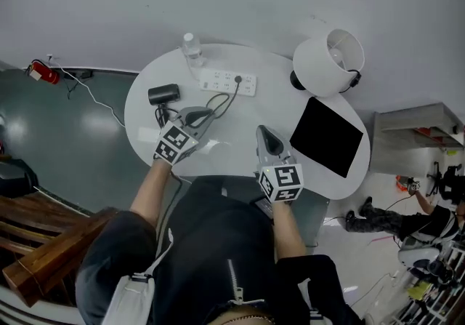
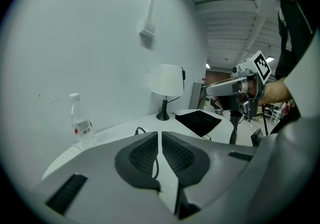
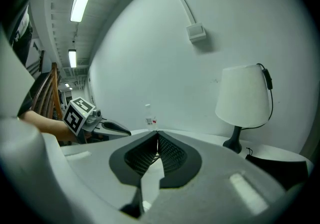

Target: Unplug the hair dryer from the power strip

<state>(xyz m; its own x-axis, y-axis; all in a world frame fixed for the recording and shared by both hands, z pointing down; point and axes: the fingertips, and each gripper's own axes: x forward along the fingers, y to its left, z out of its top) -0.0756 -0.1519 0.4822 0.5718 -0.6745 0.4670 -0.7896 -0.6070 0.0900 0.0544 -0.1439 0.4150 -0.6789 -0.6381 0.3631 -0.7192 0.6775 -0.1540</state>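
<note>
White power strip (image 1: 228,83) holds the plug (image 1: 237,79); left gripper (image 1: 209,114) and right gripper (image 1: 263,131) jaws clenched, empty

The round worktop (image 1: 247,116) is smooth, glossy white. The bottle (image 1: 191,47) is clear plastic, the power strip (image 1: 228,83) white plastic, the right-hand mat (image 1: 326,136) matt black. The left claw (image 2: 160,134) has black ridged lining.

1. We see a round white table (image 1: 240,116) set against a pale wall.
2. A clear water bottle (image 1: 191,47) stands upright near its far edge.
3. A white-shaded lamp (image 1: 328,62) stands far right, with a black mat (image 1: 326,136) lying flat beside it.
4. A red object (image 1: 43,73) lies on the floor, left.
</note>
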